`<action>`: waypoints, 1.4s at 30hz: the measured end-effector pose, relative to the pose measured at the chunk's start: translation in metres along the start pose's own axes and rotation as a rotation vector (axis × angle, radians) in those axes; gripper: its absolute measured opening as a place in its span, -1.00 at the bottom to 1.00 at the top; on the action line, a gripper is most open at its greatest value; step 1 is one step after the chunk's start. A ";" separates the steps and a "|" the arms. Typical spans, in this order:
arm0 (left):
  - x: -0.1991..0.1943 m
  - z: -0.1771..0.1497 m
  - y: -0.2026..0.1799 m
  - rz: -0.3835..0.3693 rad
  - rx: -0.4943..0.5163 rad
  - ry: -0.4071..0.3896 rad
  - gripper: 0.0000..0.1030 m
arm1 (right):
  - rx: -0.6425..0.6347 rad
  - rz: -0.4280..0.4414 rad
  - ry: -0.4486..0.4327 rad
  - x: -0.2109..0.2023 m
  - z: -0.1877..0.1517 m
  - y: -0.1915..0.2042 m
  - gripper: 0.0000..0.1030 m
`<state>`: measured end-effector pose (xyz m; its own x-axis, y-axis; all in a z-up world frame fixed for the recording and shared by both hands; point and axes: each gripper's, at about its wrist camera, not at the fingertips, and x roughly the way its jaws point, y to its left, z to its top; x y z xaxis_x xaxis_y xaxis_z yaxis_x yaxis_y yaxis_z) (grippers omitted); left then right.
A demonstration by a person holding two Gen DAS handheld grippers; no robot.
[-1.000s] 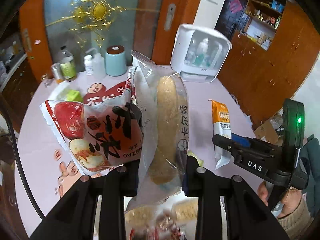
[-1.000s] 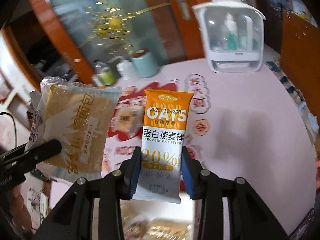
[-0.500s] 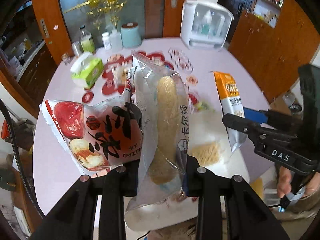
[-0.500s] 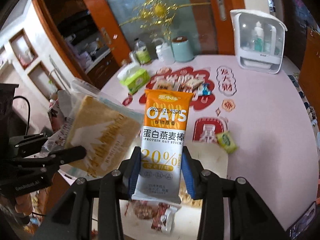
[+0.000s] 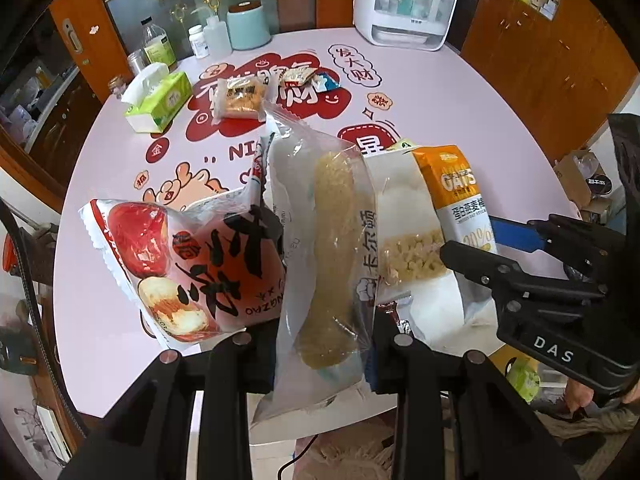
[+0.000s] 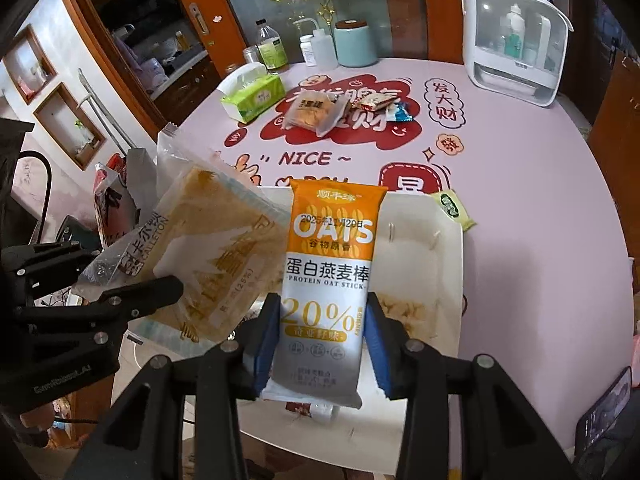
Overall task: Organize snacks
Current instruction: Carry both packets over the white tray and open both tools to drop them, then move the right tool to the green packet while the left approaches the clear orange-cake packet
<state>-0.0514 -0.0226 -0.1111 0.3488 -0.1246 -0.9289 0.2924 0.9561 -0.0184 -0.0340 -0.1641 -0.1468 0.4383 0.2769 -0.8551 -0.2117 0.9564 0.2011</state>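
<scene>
My left gripper is shut on a clear bread packet and a red apple-print snack bag, both standing up from the jaws. In the right wrist view the left gripper holds the bread packet at the left. My right gripper has an orange and white oat bar upright between its blue pads; the jaws are opening, and the pads still touch the bar. Both grippers hang over a white tray at the table's near edge, which holds a puffed grain snack.
On the pink round table lie a green tissue box, a biscuit packet and small wrappers. A green sachet lies at the tray's far right corner. Bottles, a teal jar and a white cabinet line the far edge.
Both grippers have come down and tilted toward the table with their packets. The white tray has come into view beneath them, and the two grippers now stand closer together.
</scene>
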 end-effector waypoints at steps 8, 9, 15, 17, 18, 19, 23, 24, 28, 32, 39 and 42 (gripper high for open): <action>0.014 0.000 0.003 0.019 -0.006 0.019 -0.40 | 0.009 -0.040 0.034 0.008 -0.007 0.000 -0.15; 0.015 0.000 0.003 0.025 -0.006 0.021 -0.40 | 0.010 -0.047 0.038 0.009 -0.008 0.001 -0.15; 0.016 -0.002 0.002 0.072 0.005 0.012 0.33 | 0.019 -0.087 0.051 0.014 -0.008 0.002 0.26; 0.009 -0.002 0.002 0.098 0.007 -0.023 0.59 | 0.012 -0.119 0.033 0.014 -0.009 0.004 0.43; 0.007 -0.001 0.003 0.106 0.011 -0.037 0.59 | 0.010 -0.123 0.029 0.013 -0.009 0.004 0.43; 0.005 0.000 0.005 0.111 0.012 -0.040 0.61 | 0.011 -0.118 0.030 0.013 -0.008 0.004 0.43; 0.005 0.001 0.009 0.127 0.003 -0.042 0.61 | 0.021 -0.101 0.039 0.014 -0.008 0.005 0.43; 0.005 0.000 0.010 0.131 0.003 -0.038 0.61 | 0.022 -0.100 0.039 0.014 -0.008 0.006 0.43; 0.010 -0.002 0.012 0.133 -0.001 -0.018 0.61 | 0.023 -0.092 0.045 0.014 -0.008 0.007 0.43; 0.011 -0.004 0.013 0.134 -0.006 -0.012 0.61 | 0.025 -0.090 0.050 0.016 -0.008 0.008 0.43; 0.011 -0.004 0.015 0.133 -0.009 -0.015 0.61 | 0.027 -0.087 0.054 0.016 -0.007 0.009 0.43; 0.010 -0.002 0.016 0.133 -0.014 -0.017 0.61 | 0.025 -0.092 0.047 0.017 -0.007 0.009 0.43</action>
<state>-0.0451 -0.0075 -0.1210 0.3991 -0.0013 -0.9169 0.2305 0.9680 0.0990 -0.0352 -0.1512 -0.1625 0.4130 0.1837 -0.8920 -0.1507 0.9797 0.1320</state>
